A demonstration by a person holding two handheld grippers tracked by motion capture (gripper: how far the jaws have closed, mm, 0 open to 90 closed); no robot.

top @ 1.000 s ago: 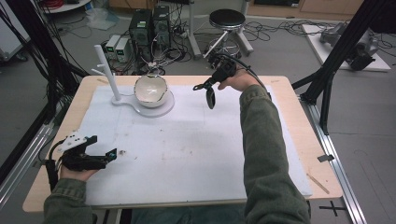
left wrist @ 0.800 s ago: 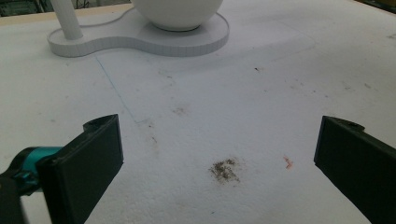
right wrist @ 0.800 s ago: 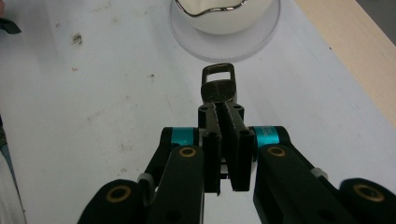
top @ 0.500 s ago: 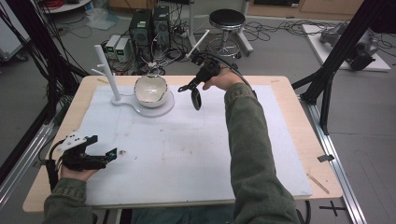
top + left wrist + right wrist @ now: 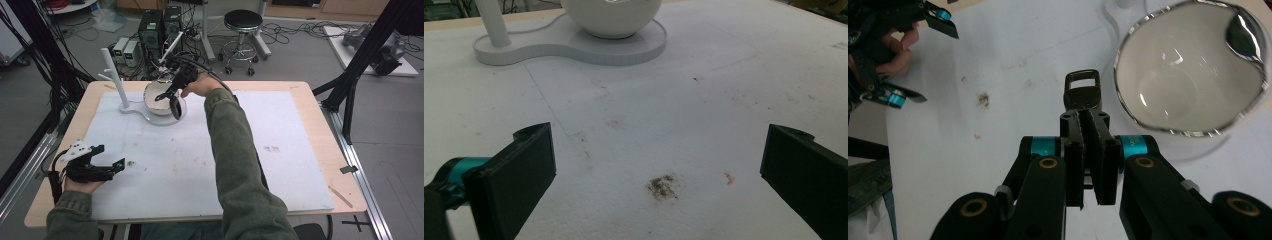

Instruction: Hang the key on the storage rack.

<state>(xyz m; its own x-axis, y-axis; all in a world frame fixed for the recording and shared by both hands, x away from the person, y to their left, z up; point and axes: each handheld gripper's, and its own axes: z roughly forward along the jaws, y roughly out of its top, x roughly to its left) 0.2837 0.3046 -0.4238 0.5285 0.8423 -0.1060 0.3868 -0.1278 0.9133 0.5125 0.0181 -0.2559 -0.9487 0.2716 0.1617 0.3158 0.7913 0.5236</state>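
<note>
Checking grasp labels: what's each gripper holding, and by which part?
Right gripper: shut on a black utensil, gripped by its handle. Left gripper: open, nothing held.

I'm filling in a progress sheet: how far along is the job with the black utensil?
Done: the right gripper has its jaws shut on the black utensil, so it is picked up. In hand: it hangs at the near side of the bowl. Left: setting it down, perhaps in the bowl or on the white stand; it has not been released. The left gripper rests open on the table.
</note>
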